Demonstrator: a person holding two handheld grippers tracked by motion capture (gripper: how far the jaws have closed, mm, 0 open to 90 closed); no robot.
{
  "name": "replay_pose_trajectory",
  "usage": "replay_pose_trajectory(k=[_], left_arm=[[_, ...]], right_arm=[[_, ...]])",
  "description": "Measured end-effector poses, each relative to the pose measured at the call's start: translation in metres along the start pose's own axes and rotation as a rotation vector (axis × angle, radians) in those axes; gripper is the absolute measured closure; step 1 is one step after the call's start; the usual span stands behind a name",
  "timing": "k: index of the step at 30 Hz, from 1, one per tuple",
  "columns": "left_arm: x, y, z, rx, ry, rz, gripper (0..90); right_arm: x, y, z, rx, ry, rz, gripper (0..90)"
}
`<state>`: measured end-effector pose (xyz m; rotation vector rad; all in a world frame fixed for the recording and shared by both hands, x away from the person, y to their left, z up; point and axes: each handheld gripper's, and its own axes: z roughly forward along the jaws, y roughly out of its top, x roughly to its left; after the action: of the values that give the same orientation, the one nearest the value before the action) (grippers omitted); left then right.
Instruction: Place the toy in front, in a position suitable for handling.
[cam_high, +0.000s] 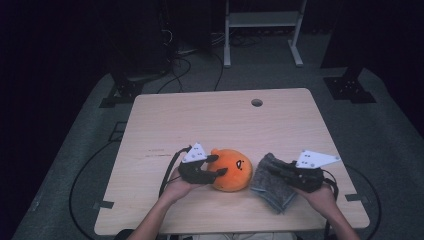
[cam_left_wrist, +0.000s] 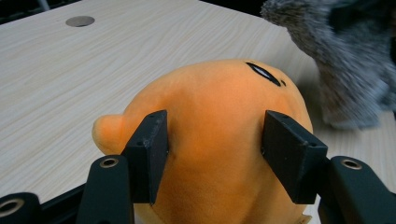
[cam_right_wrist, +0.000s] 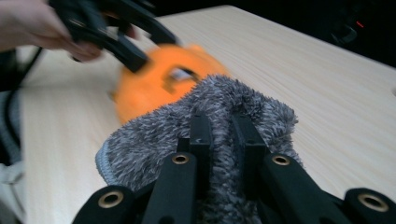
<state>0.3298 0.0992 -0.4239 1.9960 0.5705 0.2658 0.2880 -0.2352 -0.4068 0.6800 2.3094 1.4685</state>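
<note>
A round orange plush toy (cam_high: 235, 170) with a black face mark sits on the wooden table (cam_high: 210, 120) near its front edge. My left gripper (cam_high: 220, 165) comes at it from the left. In the left gripper view its two pads (cam_left_wrist: 152, 154) press into the sides of the plush toy (cam_left_wrist: 215, 107). Just right of the toy lies a grey fuzzy cloth (cam_high: 270, 187). My right gripper (cam_high: 274, 168) is shut on the cloth's upper part. In the right gripper view the jaws stand close together with the grey fuzzy cloth (cam_right_wrist: 149, 140) pinched between them, one end raised off the table.
A round cable hole (cam_high: 257, 102) sits near the table's far edge. The far half of the tabletop is bare wood. Cables trail off the table's left front. A white frame (cam_high: 262, 30) and dark stands are on the floor beyond the table.
</note>
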Motion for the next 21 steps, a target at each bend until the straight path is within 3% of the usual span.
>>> replay_pose_trajectory(k=[1,2,5,8,9,15,16,17,21], left_arm=[[0.0,0.0,0.0,0.0,0.0,0.0,41.6],[-0.004,0.0,0.003,-0.006,0.001,-0.006,42.1],[-0.007,0.0,0.006,-0.011,0.0,-0.011,42.5],[-0.006,-0.001,0.006,-0.005,0.003,-0.009,43.2],[-0.004,-0.003,0.004,-0.003,0.006,-0.021,43.6],[-0.002,-0.007,0.001,-0.006,0.005,-0.037,43.9],[-0.002,-0.007,0.001,-0.006,0.005,-0.037,44.2],[-0.003,-0.007,0.002,-0.007,0.009,-0.037,44.3],[-0.005,-0.007,0.004,-0.009,0.019,-0.042,44.3]], right_arm=[[0.0,0.0,0.0,0.0,0.0,0.0,80.0],[0.009,0.006,0.011,-0.002,0.023,-0.03,80.0],[0.016,0.009,0.03,0.008,0.054,-0.051,79.9],[0.019,0.009,0.043,0.019,0.054,-0.063,79.8],[0.02,0.007,0.05,0.04,0.028,-0.09,80.1],[0.003,-0.01,0.044,0.112,-0.075,-0.041,80.2],[0.003,-0.01,0.044,0.112,-0.075,-0.041,80.2],[0.002,-0.014,0.038,0.089,-0.055,-0.009,80.1],[0.015,-0.003,0.037,0.014,0.016,-0.045,80.0]])
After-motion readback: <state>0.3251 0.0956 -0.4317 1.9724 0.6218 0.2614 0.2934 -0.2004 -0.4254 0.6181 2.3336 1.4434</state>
